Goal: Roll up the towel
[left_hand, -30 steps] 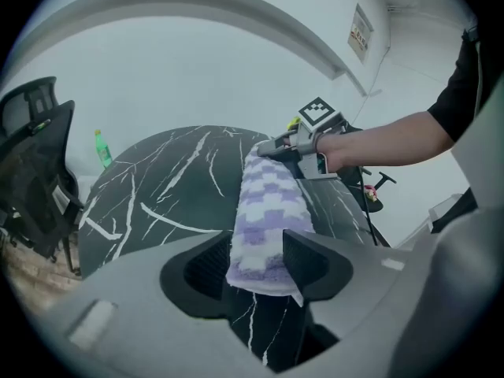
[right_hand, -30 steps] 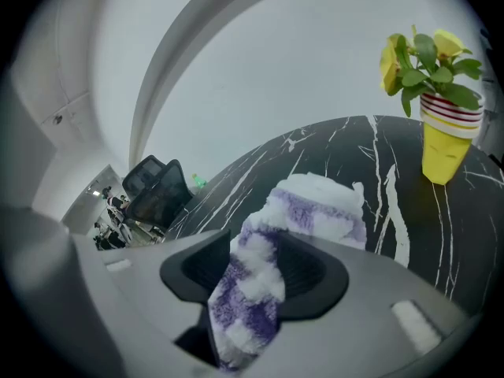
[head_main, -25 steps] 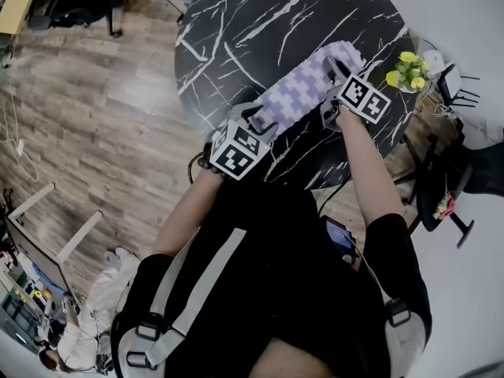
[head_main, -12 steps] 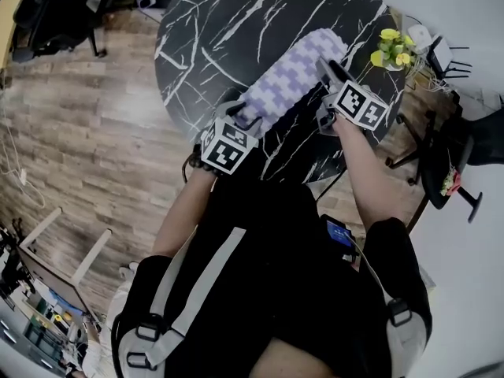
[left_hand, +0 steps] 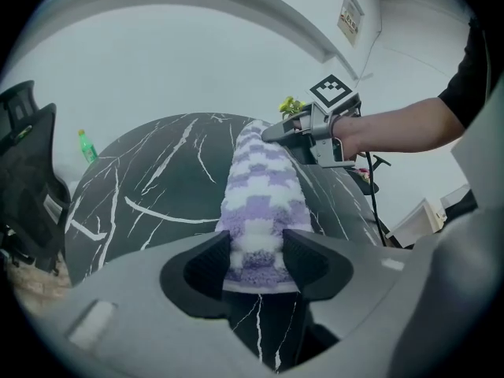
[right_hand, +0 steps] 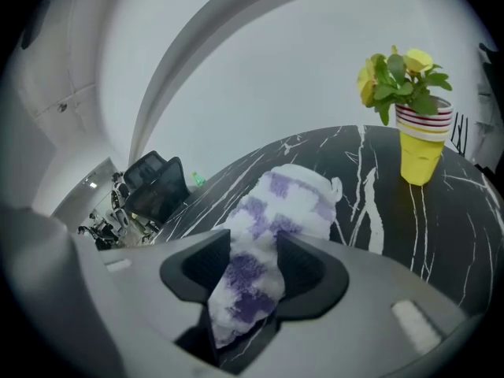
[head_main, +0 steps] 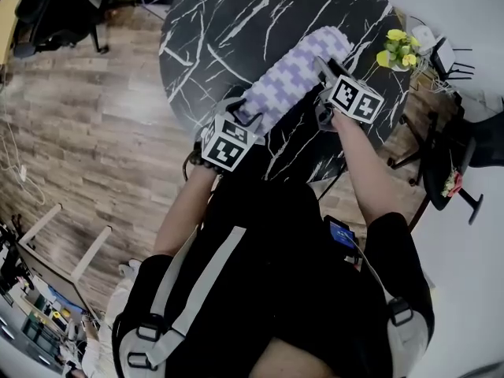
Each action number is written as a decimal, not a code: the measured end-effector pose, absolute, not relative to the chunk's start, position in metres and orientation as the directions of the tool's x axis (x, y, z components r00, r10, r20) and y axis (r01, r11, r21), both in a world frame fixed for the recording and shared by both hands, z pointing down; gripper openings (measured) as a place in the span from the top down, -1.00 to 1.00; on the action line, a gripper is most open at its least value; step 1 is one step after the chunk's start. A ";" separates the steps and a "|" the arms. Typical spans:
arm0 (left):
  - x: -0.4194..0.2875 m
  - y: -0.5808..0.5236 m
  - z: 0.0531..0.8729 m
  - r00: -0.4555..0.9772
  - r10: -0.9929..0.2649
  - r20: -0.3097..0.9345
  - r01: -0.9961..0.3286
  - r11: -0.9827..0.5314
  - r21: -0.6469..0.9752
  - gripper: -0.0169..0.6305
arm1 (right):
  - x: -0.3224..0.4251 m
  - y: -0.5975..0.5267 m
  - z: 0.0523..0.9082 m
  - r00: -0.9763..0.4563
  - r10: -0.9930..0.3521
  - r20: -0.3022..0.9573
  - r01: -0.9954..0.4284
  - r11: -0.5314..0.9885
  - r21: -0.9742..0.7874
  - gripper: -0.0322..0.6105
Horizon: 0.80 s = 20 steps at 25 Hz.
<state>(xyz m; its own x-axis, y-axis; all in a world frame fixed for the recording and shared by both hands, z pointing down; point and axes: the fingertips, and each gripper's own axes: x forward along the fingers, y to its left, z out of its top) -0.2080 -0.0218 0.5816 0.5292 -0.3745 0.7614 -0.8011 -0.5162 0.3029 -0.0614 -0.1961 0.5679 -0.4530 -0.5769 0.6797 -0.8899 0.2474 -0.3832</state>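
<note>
A purple-and-white checked towel [head_main: 293,77] lies as a long, narrow folded strip across the black marble round table [head_main: 220,22]. My left gripper [head_main: 250,119] is shut on the strip's near end. In the left gripper view, the pads press both sides of the towel [left_hand: 260,195] just above the tabletop. My right gripper [head_main: 323,68] is shut on the far end. In the right gripper view, the towel [right_hand: 295,199] bunches between the jaws and a flap hangs below them. The left gripper view also catches the right gripper [left_hand: 277,135] at the strip's far end.
A yellow pot of yellow flowers [right_hand: 421,144] stands on the table right of the towel, near the edge [head_main: 398,53]. A green bottle [left_hand: 87,146] stands at the table's far side. Black office chairs [head_main: 55,6] stand on the wood floor [head_main: 79,116] around the table.
My left gripper has sunk slightly toward the table with the towel's end in it. The right gripper has kept its place. Both grips are unchanged.
</note>
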 end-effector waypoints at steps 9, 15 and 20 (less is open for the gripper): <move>-0.225 -0.023 0.591 0.507 -0.413 0.756 -0.840 -0.435 0.326 0.25 | -0.081 -0.209 0.587 -0.434 -0.524 0.733 -0.898 0.314 -0.307 0.34; -0.220 -0.019 0.599 0.484 -0.410 0.773 -0.849 -0.436 0.300 0.25 | -0.083 -0.210 0.591 -0.425 -0.526 0.737 -0.899 0.343 -0.273 0.36; -0.220 -0.020 0.589 0.474 -0.446 0.759 -0.853 -0.448 0.270 0.26 | -0.073 -0.201 0.560 -0.477 -0.579 0.661 -0.879 0.336 -0.339 0.33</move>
<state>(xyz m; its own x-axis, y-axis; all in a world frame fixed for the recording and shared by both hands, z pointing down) -0.2198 -0.0203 0.5891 0.4743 -0.4459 0.7591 -0.8525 -0.4478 0.2696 -0.0730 -0.2005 0.5596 -0.4770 -0.5788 0.6614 -0.8785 0.3363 -0.3392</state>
